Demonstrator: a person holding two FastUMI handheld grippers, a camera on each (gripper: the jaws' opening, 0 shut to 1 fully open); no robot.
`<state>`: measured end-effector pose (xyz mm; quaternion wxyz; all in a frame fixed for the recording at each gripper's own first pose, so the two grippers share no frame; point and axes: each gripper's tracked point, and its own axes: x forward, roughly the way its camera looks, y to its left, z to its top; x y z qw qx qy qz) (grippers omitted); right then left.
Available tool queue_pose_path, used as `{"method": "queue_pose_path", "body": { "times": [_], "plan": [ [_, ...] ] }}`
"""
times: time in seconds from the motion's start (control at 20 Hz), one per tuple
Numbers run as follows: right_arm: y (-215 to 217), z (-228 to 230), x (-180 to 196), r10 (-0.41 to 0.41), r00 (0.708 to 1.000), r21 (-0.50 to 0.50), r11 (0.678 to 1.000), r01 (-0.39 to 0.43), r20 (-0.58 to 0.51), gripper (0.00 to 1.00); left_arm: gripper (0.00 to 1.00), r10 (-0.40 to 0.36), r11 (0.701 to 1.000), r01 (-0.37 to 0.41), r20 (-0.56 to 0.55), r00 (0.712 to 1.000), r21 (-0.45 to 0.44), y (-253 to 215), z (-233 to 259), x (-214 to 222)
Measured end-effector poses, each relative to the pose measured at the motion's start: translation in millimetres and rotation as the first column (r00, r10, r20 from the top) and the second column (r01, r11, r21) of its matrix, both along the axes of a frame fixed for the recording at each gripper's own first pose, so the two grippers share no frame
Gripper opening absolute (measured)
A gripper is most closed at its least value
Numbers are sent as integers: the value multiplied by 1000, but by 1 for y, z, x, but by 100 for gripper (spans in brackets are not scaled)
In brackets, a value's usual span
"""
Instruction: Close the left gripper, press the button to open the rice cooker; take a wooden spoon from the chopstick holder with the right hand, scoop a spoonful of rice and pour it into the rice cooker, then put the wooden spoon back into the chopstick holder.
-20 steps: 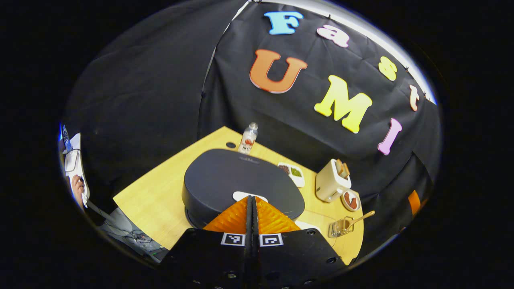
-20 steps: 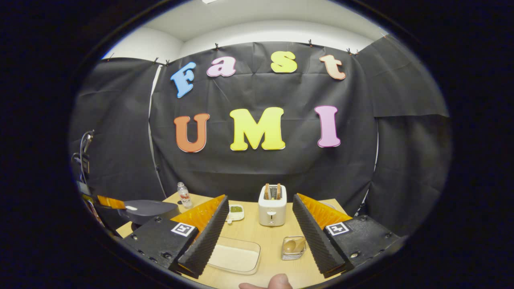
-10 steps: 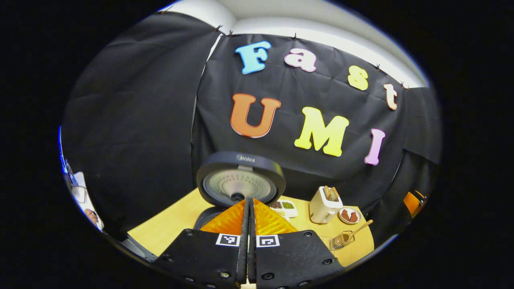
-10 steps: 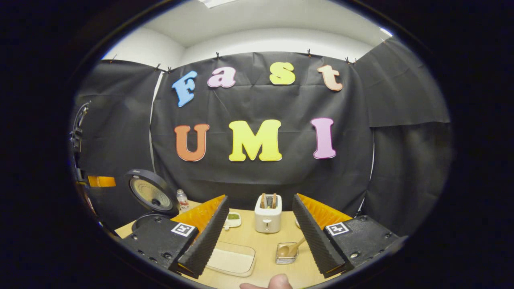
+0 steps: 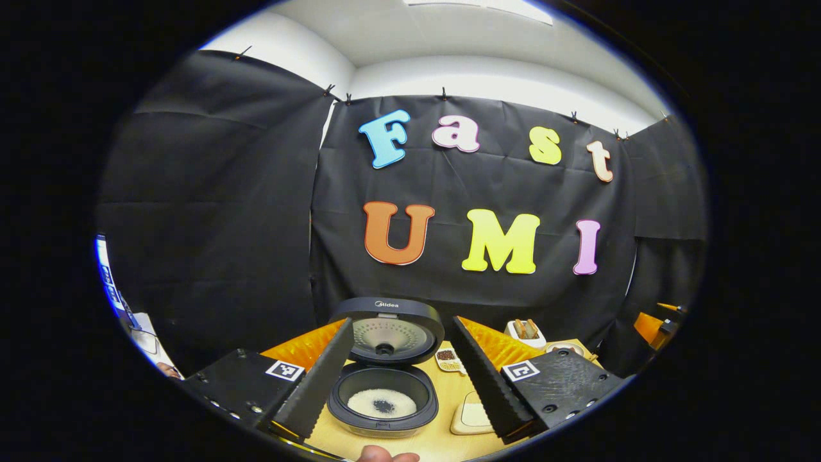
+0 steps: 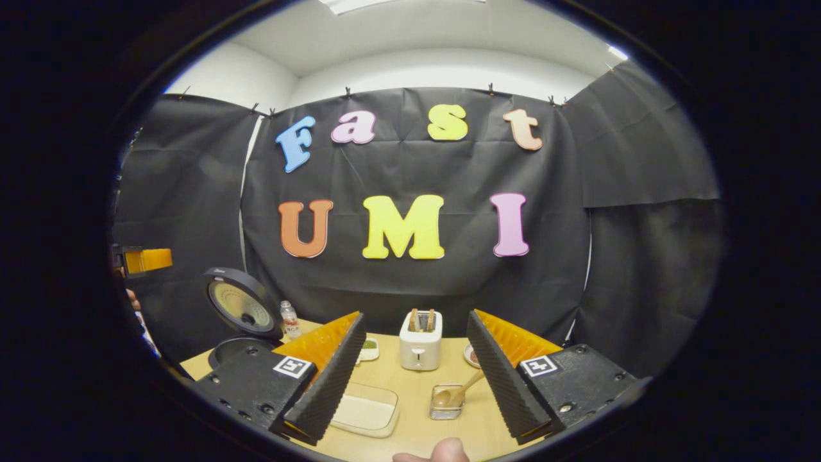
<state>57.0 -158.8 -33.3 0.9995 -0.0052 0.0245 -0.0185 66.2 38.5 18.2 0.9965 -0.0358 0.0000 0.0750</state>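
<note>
While the toaster (image 6: 420, 341) stands behind, the chopstick holder (image 6: 446, 402) sits unobstructed.

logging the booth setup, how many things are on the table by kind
Appliances: 2, rice cooker, toaster
Dishes and trays: 3, rice tray, divided dish, plate
Utensil items: 2, chopstick holder, wooden spoon
Bottles: 1, bottle
Total: 8
</note>
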Motion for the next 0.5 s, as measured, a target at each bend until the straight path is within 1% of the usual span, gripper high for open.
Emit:
{"method": "queue_pose_path", "body": {
  "times": [0.05,0.1,0.15,0.2,0.3,0.35,0.4,0.5],
  "plan": [
    [-1,-4,0,9,1000,1,1000,-9,-12,97,94,2,1000,-2,-3,1000,13,-3,-3,-2],
    [-3,-9,0,17,1000,9,1000,-17,-26,100,94,1,1000,0,-8,1000,18,-6,-3,-4],
    [-5,-15,1,27,999,18,999,-27,-38,98,83,-2,1000,2,-11,1000,20,-9,-5,-7],
    [-7,-23,2,38,998,14,999,-37,-50,100,94,-1,1000,1,-11,1000,21,-12,-5,-11],
    [-17,-46,8,47,994,-6,999,-48,-97,100,94,4,1000,-4,-3,1000,22,-18,-6,-15],
    [-23,-56,10,44,992,-1,999,-44,-117,98,94,2,1000,-2,-6,1000,23,-21,-9,-16],
    [-31,-67,13,34,990,9,999,-33,-137,100,94,0,1000,0,-9,1000,26,-25,-11,-16],
    [-45,-90,21,22,985,34,999,-17,-172,100,94,9,999,-8,-12,1000,33,-28,-11,-16]
  ]
}}
